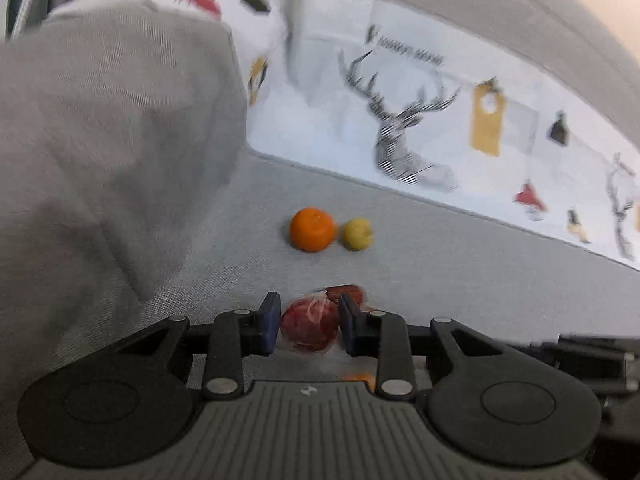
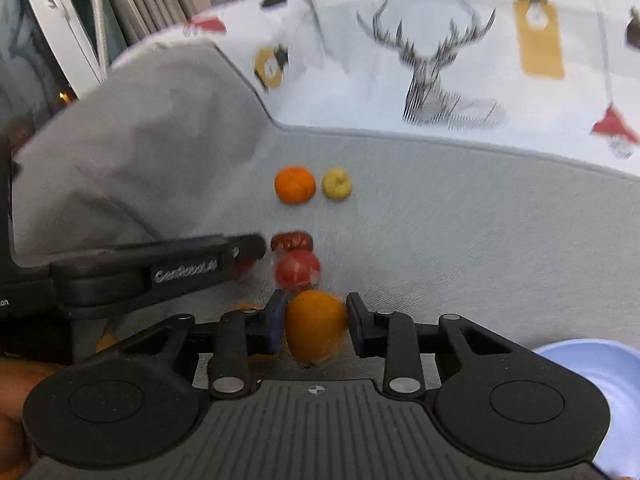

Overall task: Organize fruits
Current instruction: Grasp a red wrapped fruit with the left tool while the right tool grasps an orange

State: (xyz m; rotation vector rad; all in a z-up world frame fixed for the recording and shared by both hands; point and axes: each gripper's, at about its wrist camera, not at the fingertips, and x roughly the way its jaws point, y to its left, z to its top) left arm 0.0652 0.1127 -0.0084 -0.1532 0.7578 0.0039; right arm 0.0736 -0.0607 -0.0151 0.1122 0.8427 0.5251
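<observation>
Fruit count on the grey cushion (image 2: 460,240)

Two orange fruits: one (image 2: 316,326) between the right claw's fingers, one (image 2: 295,184) far ahead. One yellow fruit (image 2: 337,183) beside that far one. Two red fruits just ahead of the claw: a round one (image 2: 298,271) and a darker one (image 2: 292,241).

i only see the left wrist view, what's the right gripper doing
observer: the right gripper has its jaws on either side of an orange fruit; I cannot tell if they grip it.
operator: any container near it
observer: a light blue bowl sits at its right.
operator: is my left gripper on the red wrapped fruit
observer: seen side-on, the left gripper ends beside a dark red fruit; the red wrapped fruit lies just past its tip.
</observation>
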